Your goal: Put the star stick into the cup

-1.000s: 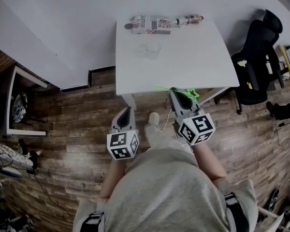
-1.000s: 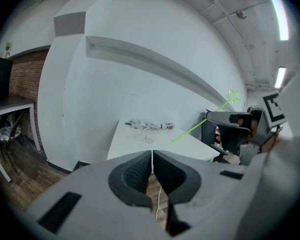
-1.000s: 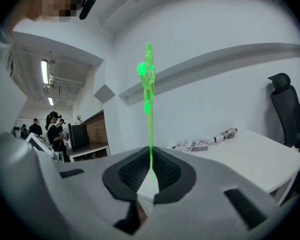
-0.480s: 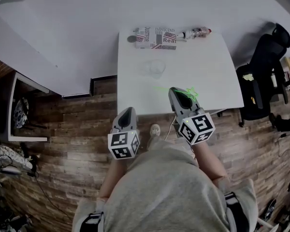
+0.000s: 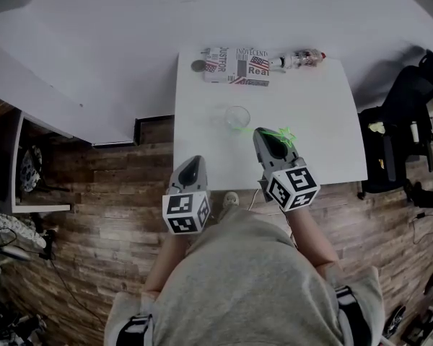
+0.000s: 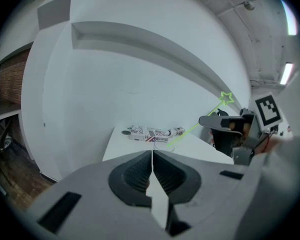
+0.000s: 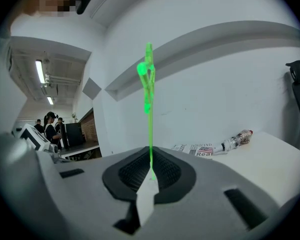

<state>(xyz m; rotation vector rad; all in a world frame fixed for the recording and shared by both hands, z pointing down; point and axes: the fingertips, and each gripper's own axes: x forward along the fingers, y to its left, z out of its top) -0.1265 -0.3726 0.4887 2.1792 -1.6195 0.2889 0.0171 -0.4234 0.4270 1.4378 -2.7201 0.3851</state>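
A clear cup [image 5: 235, 116] stands near the middle of the white table [image 5: 325, 143]. My right gripper [image 5: 270, 134] hovers over the table's front part, just right of the cup, shut on the green star stick [image 5: 280, 133]. In the right gripper view the star stick [image 7: 149, 84] rises from the closed jaws, star end up. The left gripper view shows the star [image 6: 225, 98] above the right gripper [image 6: 225, 129], with the thin shaft slanting down toward the cup [image 6: 163, 144]. My left gripper [image 5: 193, 163] is shut with nothing in it, at the table's front edge.
A newspaper-print box [image 5: 237, 56], a small bottle [image 5: 297, 59] and a dark round object [image 5: 197, 65] lie along the table's far edge by the white wall. A black office chair [image 5: 404, 114] stands to the right. Dark shelving [image 5: 29, 164] stands on the left, on the wooden floor.
Both grippers have moved forward toward the table. The right one, still holding the star stick, went from the front edge to beside the cup.
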